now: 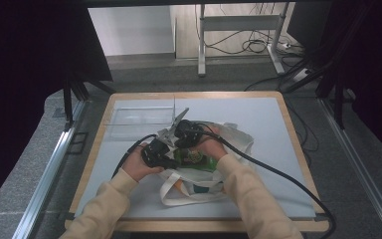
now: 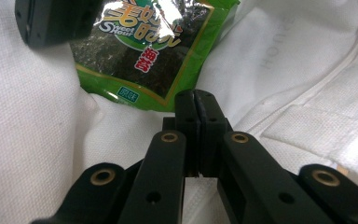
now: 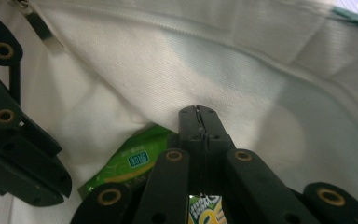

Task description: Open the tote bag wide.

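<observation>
Both grippers sit closed over the white tote bag (image 1: 234,137): right gripper (image 3: 199,114) pinches the green snack packet (image 2: 144,56), left gripper (image 2: 196,100) pinches fabric. We judge it best to hold the mouth wide and push the packet deep.

Both grippers crowd together over the white bag (image 1: 229,137), and the green snack packet (image 1: 195,158) fills its mouth right under them. Past the bag, the table (image 1: 258,112) lies open; a clear tray (image 1: 139,119) sits far-left.
</observation>
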